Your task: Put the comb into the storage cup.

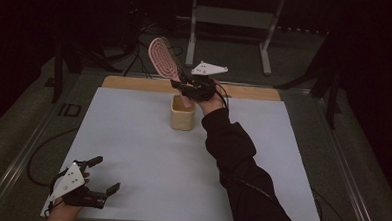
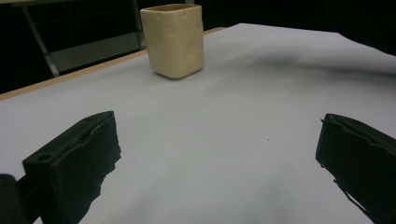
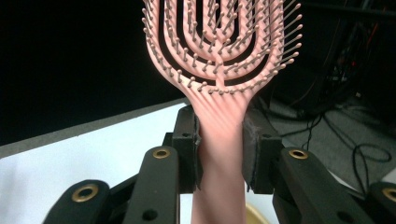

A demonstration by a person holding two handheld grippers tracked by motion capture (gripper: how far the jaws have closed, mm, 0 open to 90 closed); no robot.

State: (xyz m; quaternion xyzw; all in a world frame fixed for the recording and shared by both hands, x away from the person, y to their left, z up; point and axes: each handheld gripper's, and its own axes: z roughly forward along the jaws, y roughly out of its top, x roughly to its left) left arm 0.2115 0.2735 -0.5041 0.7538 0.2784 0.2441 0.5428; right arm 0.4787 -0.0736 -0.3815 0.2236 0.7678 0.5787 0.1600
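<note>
The pink hairbrush is up in the air over the far middle of the surface, its handle pinched between the pads of my right claw and its bristled oval head tilted up and away to the left. In the right gripper view the handle runs straight down between the two pads, which press on it from either side, and the rim of the cup shows just under its lower end. The surface is a white sheet over a wooden top whose bare edge shows along the far side; past it the room is dark, with a grey metal frame and loose cables on the floor. The cream cup stands upright on the white sheet directly below my right claw; what is inside it I cannot tell. My left claw rests at the near left corner of the surface, well apart from the cup, its jaws spread wide with nothing between them but bare sheet.
</note>
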